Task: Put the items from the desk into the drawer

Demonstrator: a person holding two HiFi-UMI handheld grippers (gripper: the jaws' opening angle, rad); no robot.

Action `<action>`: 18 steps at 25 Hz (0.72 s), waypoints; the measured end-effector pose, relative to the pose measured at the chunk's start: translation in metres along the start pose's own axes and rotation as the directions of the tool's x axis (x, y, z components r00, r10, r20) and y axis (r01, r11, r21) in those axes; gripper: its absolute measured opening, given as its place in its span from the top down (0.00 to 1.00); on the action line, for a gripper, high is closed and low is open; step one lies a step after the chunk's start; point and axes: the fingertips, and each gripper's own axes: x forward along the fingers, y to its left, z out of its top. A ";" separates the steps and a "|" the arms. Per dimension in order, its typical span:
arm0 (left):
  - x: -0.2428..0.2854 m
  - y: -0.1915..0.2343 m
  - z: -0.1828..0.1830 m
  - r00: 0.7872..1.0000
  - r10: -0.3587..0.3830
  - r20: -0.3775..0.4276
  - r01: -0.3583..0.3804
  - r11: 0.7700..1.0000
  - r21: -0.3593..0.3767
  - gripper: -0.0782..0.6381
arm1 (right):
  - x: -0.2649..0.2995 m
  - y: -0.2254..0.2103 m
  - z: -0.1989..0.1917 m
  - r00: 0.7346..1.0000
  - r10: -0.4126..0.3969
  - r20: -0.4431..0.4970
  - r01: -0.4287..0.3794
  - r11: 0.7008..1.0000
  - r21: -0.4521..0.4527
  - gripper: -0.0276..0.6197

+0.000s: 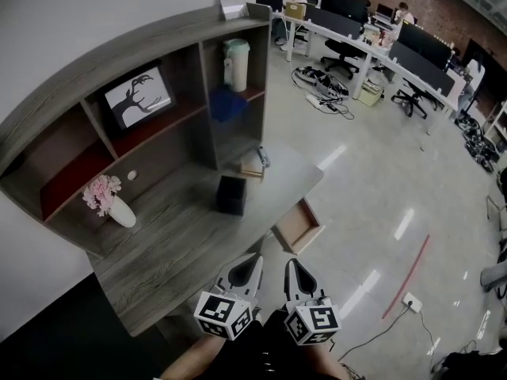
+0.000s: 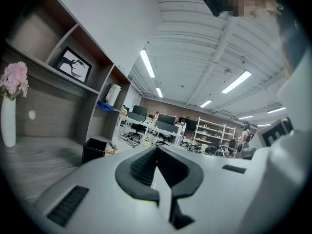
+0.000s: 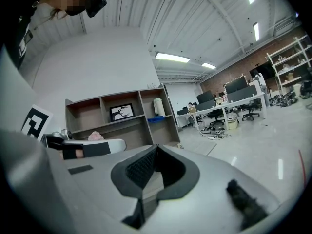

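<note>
Here, left claw [image 1: 257, 256], right claw [image 1: 290, 261] (both closed, empty), one black box [image 1: 231, 194], one vase [image 1: 121, 212], one drawer [image 1: 298, 226]

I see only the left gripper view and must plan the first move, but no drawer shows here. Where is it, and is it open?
Observer: In the head view the drawer is pulled open at the desk's front edge, below and right of the black box in the picture.
Operator: Is the other gripper carrying anything?
Observer: No; in its own view the right gripper is shut, with nothing between its jaws.
Operator: Where do both sit relative to the desk?
Observer: Side by side near its front edge; the left gripper is the one closer to the desk, and the drawer lies just ahead of them.
</note>
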 end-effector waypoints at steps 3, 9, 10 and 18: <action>0.002 0.002 0.000 1.000 -0.004 -0.003 0.004 1.000 -0.001 0.88 | 0.001 -0.001 0.000 1.000 -0.009 0.002 0.009 1.000 -0.001 0.94; 0.007 0.003 0.002 1.000 -0.012 -0.002 0.012 1.000 0.005 0.88 | 0.008 -0.003 0.005 1.000 -0.010 0.017 0.010 1.000 -0.012 0.94; 0.008 0.004 0.002 1.000 -0.011 -0.001 0.011 1.000 0.007 0.88 | 0.010 -0.004 0.006 1.000 -0.009 0.020 0.009 1.000 -0.012 0.94; 0.032 0.019 0.008 1.000 0.008 -0.003 -0.008 1.000 0.019 0.88 | 0.039 -0.012 0.017 1.000 0.015 0.024 -0.015 0.999 -0.033 0.94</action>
